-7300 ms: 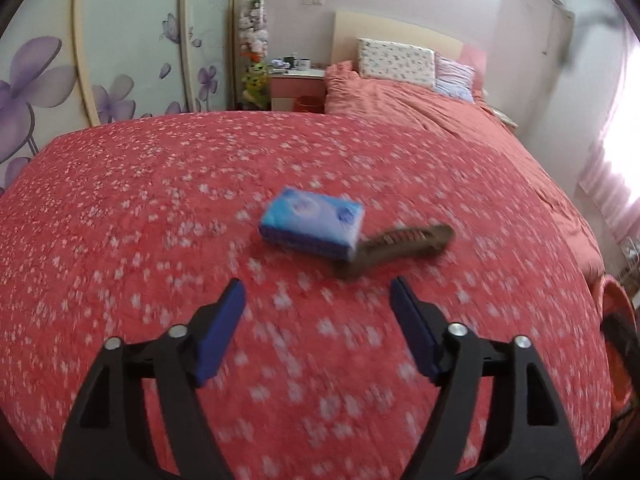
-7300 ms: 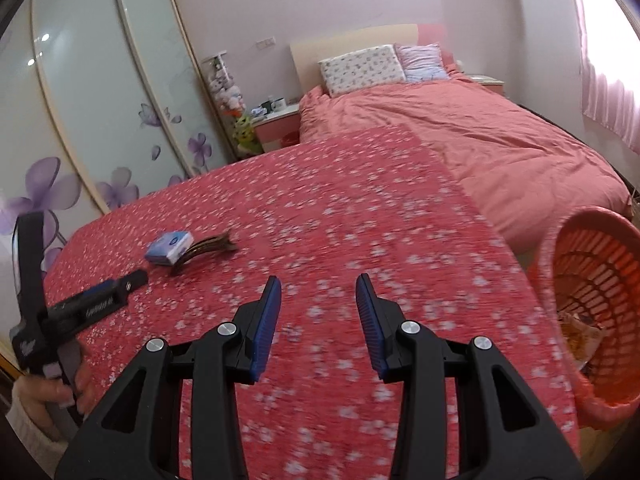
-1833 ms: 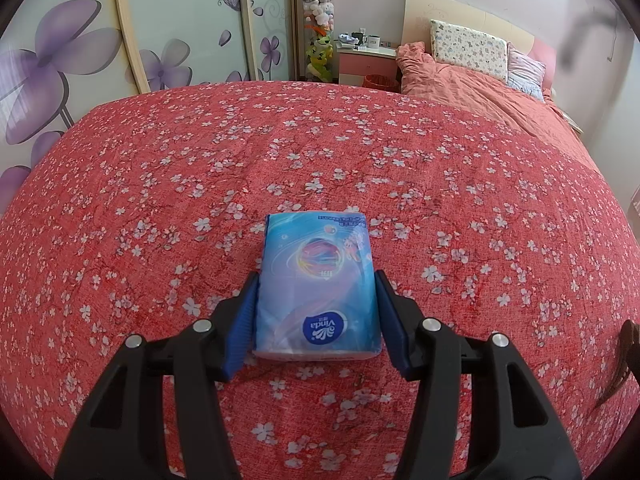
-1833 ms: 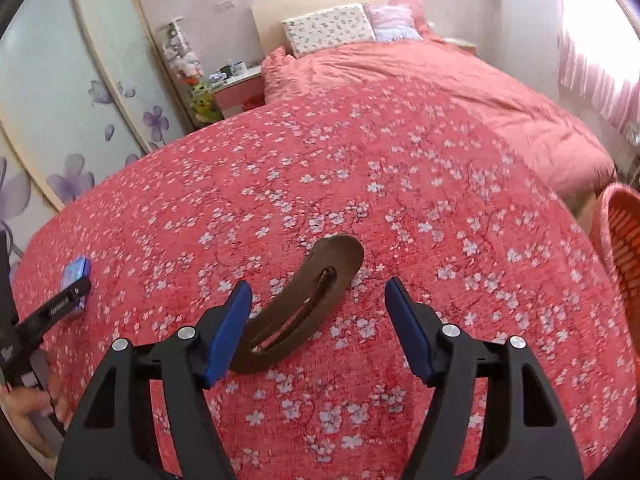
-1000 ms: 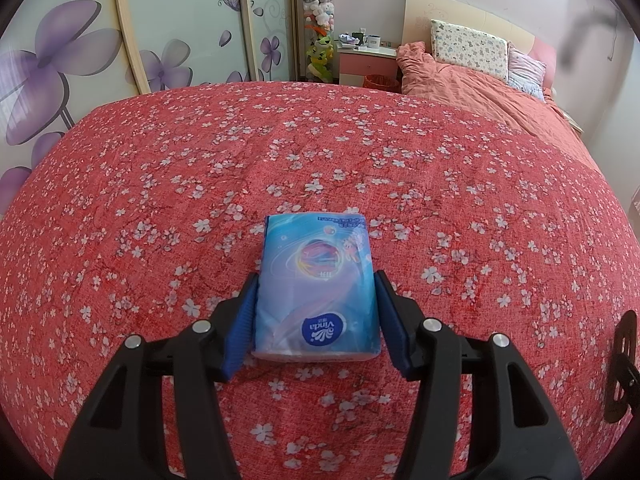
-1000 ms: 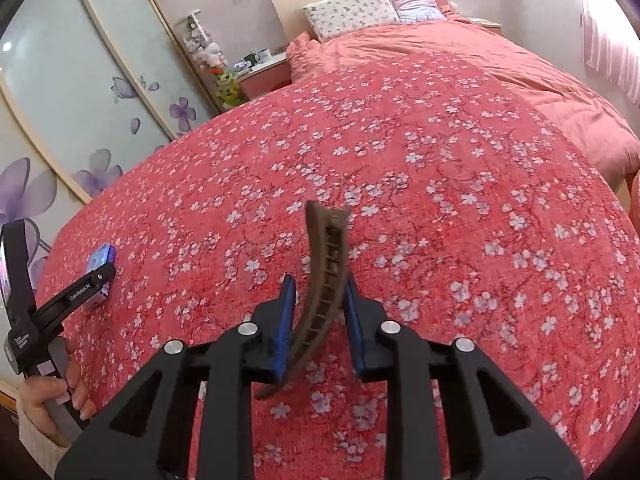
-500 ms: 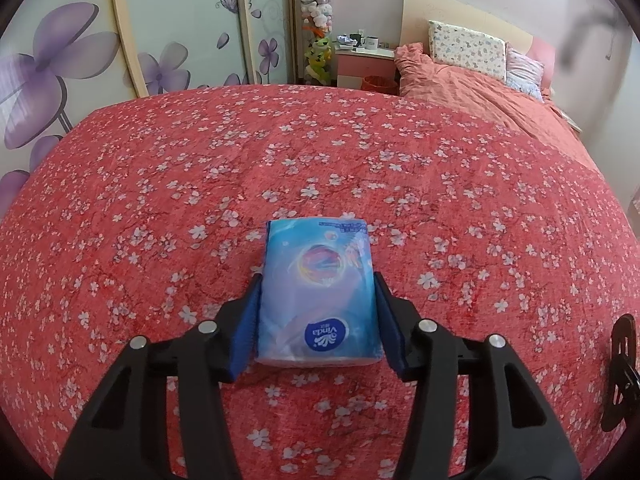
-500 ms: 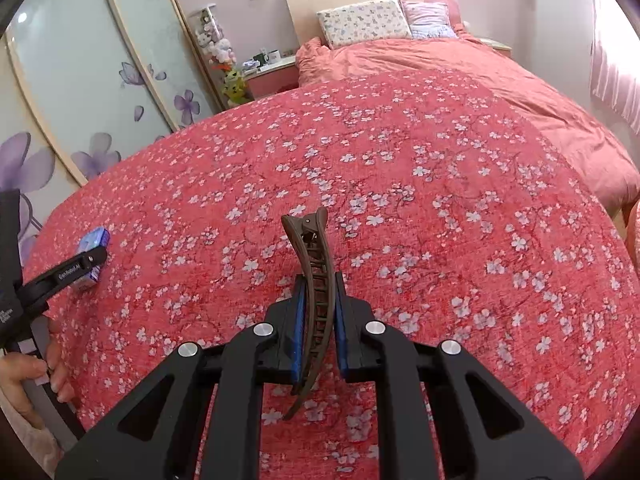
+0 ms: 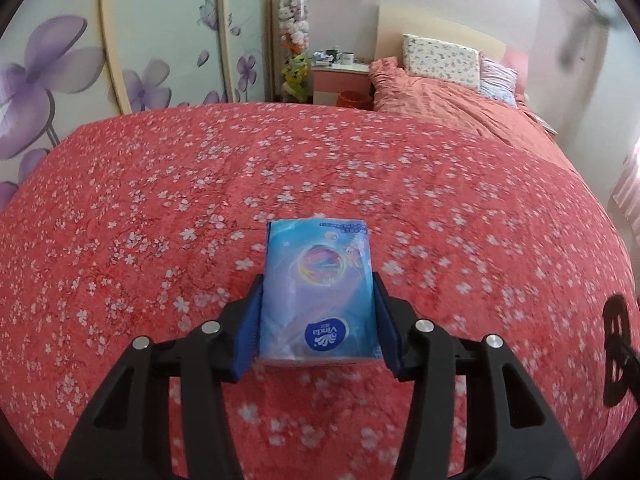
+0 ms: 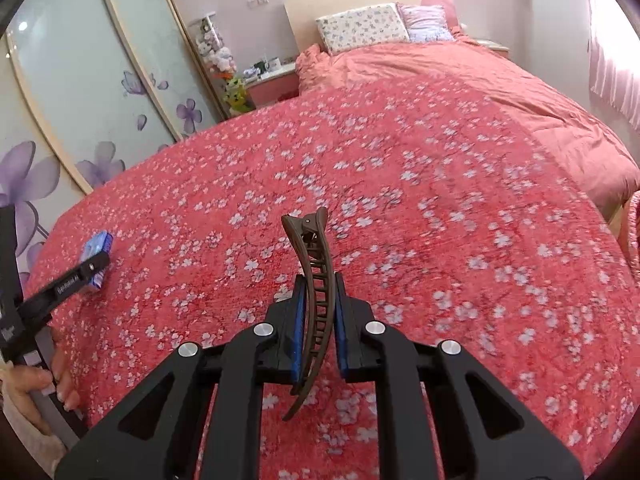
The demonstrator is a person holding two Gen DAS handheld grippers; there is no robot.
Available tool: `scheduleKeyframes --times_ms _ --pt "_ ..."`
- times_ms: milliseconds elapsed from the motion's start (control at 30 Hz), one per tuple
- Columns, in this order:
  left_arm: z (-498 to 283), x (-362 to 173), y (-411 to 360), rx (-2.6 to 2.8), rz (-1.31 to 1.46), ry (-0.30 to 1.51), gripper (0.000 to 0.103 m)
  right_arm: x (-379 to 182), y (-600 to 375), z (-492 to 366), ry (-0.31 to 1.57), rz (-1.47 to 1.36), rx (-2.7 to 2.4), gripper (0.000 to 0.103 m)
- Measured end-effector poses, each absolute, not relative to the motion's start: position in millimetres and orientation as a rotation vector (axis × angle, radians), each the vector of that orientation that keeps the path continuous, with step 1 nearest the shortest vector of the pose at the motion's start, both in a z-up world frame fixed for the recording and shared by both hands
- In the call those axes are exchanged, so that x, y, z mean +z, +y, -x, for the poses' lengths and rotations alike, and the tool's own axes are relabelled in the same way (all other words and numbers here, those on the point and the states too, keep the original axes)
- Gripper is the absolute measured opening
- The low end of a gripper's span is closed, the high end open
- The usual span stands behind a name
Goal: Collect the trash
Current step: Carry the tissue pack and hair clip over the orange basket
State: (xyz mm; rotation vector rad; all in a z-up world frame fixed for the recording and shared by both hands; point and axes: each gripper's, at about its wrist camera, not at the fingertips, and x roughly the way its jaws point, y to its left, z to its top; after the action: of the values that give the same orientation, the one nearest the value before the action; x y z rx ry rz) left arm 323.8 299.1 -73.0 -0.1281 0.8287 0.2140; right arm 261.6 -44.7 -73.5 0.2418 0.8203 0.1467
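1. The left gripper (image 9: pixel 318 326) clamps a blue tissue pack (image 9: pixel 318 288) above the red flowered bedspread (image 9: pixel 160 208), near its left edge.
2. The right gripper (image 10: pixel 318 324) pinches a brown hair clip (image 10: pixel 314 300) upright over the bedspread's middle.

Your surface is the bed, under a red blanket (image 9: pixel 168 184) with white blossom print. A plain salmon duvet (image 10: pixel 500 92) lies at 1 o'clock, two pillows (image 10: pixel 362 26) at 12 against the headboard.
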Motion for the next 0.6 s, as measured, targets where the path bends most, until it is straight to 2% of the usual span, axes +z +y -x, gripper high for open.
scheduleKeyframes --times_ms 233,600 --pt "-301 -43 263 0.162 0.084 0.779 0.050 -46 -68 -236 0.744 -0.269 0.138 0.013" --pt "-258 14 164 -0.014 0.031 0.694 0.050 -3 -111 -179 0.609 -0.208 0.032 0.013"
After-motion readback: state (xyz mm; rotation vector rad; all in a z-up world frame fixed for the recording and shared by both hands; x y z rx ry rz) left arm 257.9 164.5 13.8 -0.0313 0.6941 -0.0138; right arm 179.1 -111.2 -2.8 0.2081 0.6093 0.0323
